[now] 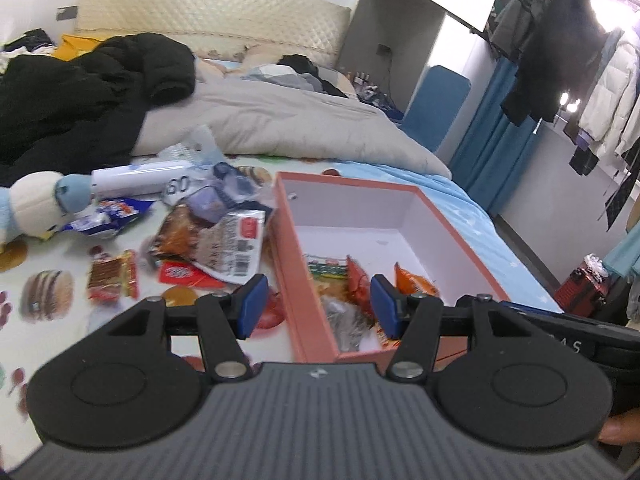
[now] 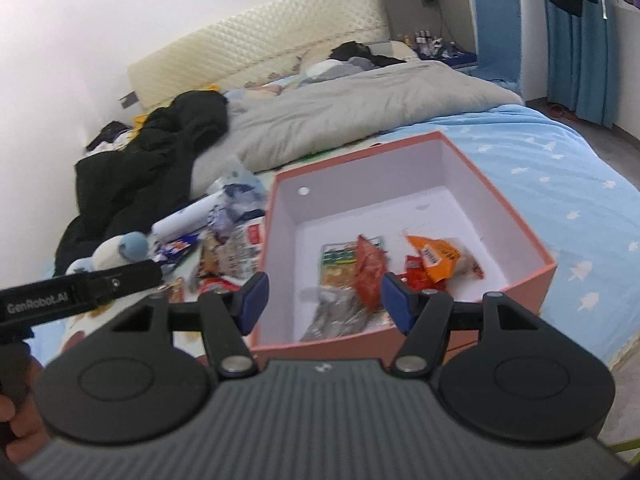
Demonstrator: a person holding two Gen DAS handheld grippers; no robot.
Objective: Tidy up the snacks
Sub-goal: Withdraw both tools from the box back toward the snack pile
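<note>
Snacks (image 1: 212, 240) heaped left of box (image 2: 520, 280) seen clearly only in left view; few packets (image 2: 370, 272) inside. Left gripper (image 1: 318, 306) and right gripper (image 2: 324, 300) held half-open, empty.

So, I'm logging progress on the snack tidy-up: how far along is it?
Partly done. A few packets, among them an orange packet and a red one, already lie in the pink box. Nothing is in hand: the left gripper and right gripper both stand open and hold nothing. Left to do: the snack pile beside the box, including a small red packet.
</note>
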